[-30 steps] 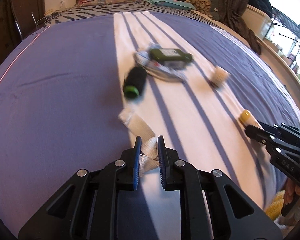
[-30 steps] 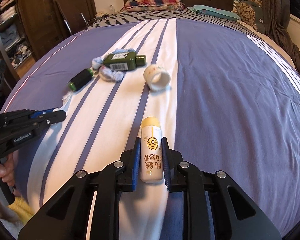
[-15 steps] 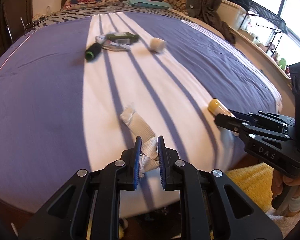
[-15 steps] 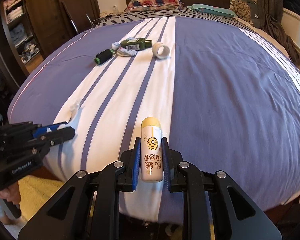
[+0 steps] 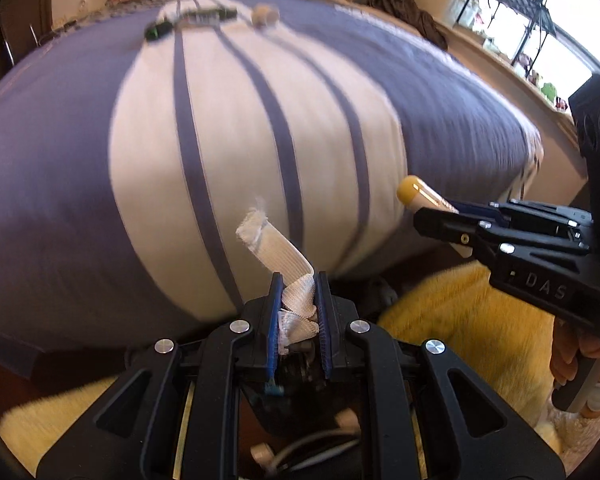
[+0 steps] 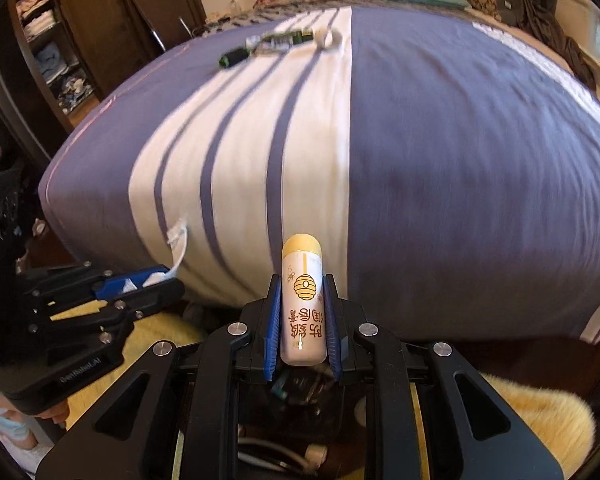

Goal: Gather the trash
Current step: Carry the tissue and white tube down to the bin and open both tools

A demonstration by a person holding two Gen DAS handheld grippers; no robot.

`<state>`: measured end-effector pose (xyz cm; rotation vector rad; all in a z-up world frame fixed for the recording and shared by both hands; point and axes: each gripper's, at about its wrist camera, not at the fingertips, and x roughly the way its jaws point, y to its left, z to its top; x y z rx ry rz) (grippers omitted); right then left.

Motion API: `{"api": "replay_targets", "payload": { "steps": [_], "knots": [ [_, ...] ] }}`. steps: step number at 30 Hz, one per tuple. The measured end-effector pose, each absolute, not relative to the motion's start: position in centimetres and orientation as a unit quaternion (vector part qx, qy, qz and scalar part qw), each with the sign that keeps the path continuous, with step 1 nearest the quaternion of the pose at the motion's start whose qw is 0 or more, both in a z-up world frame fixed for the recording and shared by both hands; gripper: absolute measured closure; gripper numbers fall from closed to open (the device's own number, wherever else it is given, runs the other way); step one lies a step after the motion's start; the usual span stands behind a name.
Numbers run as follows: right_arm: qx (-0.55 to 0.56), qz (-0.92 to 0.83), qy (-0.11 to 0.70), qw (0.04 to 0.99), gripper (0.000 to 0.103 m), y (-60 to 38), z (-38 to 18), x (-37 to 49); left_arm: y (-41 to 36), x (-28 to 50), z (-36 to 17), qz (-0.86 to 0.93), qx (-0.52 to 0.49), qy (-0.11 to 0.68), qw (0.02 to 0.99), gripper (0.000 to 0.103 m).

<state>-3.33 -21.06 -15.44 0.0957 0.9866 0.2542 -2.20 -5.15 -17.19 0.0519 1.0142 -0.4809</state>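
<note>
My left gripper (image 5: pixel 298 280) is shut on a white woven fabric strip (image 5: pixel 274 244), whose free end sticks up ahead of the fingers. My right gripper (image 6: pixel 303 280) is shut on a white tube with a yellow cap and a beehive print (image 6: pixel 303 308). Both hang just past the foot of the purple and white striped bed (image 6: pixel 440 160). The left wrist view shows the right gripper (image 5: pixel 432 216) and the tube (image 5: pixel 414 194) at the right. In the right wrist view, the left gripper (image 6: pixel 156 280) sits low at the left. Blurred, far up the bed, lie a black cylinder (image 6: pixel 234 57), a green bottle (image 6: pixel 288 38) and a tape roll (image 6: pixel 330 38).
A fluffy yellow rug (image 5: pixel 460 320) covers the floor below the bed's foot. A dark container with cables and white bits (image 6: pixel 300 396) lies under both grippers. Wardrobe shelves (image 6: pixel 48 48) stand at the left. Pillows lie at the headboard, and a window ledge runs along the right.
Both grippers have drawn back from over the bed to beyond its foot edge and sunk lower, each keeping its hold. The rug and the dark container have come into view.
</note>
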Motion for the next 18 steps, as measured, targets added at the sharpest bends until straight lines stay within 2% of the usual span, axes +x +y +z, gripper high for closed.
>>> {"api": "replay_targets", "payload": {
  "steps": [11, 18],
  "knots": [
    [0.058, 0.127, 0.547, 0.825, 0.082, -20.0, -22.9, -4.3, -5.3, -3.4, -26.6, -0.200, 0.038, 0.563, 0.801, 0.088],
    [0.070, 0.131, 0.591, 0.793, 0.082, -19.3, -26.8, -3.0, -5.6, -3.3, -29.9, -0.202, 0.030, 0.597, 0.776, 0.088]
  ]
}}
